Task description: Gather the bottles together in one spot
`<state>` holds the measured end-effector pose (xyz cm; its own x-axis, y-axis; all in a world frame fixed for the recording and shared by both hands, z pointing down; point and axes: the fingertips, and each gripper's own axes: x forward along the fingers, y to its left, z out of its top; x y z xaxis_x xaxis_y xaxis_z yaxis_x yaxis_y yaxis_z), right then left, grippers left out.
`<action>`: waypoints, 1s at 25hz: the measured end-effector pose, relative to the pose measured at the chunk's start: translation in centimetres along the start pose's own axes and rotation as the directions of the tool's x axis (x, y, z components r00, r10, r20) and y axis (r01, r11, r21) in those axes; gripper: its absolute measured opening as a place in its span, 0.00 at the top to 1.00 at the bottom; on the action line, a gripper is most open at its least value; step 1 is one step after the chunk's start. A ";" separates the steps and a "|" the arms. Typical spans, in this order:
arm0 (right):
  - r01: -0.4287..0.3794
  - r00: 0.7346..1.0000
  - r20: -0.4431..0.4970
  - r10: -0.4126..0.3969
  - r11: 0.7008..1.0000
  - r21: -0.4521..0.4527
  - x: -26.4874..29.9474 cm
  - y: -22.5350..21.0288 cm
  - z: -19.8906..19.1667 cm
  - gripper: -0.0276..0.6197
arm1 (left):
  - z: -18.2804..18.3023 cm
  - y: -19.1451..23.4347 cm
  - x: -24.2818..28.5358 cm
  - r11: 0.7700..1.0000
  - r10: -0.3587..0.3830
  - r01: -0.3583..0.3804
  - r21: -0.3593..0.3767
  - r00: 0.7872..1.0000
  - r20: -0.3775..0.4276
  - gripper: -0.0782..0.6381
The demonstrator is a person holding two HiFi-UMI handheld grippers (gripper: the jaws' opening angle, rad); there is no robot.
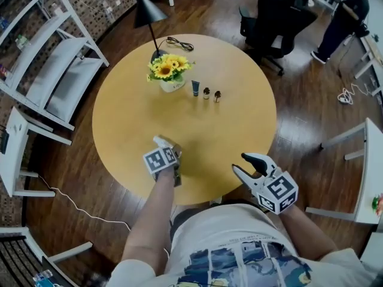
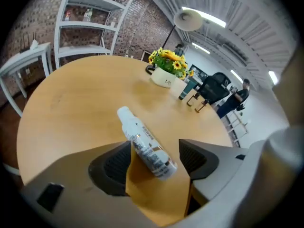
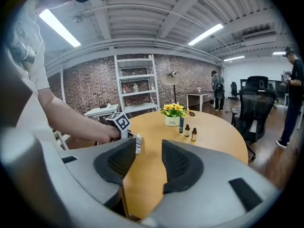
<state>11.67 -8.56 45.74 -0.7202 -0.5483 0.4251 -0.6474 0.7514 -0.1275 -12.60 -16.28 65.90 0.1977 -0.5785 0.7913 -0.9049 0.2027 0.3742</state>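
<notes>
A white bottle point(image 2: 145, 144) lies on its side on the round wooden table point(image 1: 239, 118), between the spread jaws of my left gripper point(image 2: 156, 147). The pads stand apart from it, and the gripper is open. In the head view this gripper point(image 1: 168, 150) is near the table's front with the white bottle point(image 1: 162, 140) at its tip. A teal bottle point(image 1: 195, 88) and two small brown bottles point(image 1: 206, 92) point(image 1: 217, 95) stand in a row beside the flower pot. My right gripper point(image 1: 242, 164) hangs open and empty at the table's near edge, right of the left one.
A white pot of sunflowers point(image 1: 170, 76) and a black lamp point(image 1: 146, 11) with its cable stand at the table's far side. White shelving point(image 1: 54, 70) is to the left, a black office chair point(image 1: 278, 20) behind, and a white table point(image 1: 371, 172) to the right.
</notes>
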 end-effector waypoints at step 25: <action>-0.446 0.887 0.284 0.363 0.833 0.329 2.4 5.2 7.3 0.71 | -5.3 -18.3 -22.8 0.391 -0.883 0.854 0.344 0.453 -0.120 0.61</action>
<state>4.76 -8.66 39.52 -0.9449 -0.3183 0.0762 -0.3000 0.7494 -0.5902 1.48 -2.64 43.59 0.9342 -0.3463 0.0858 -0.3146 -0.6861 0.6559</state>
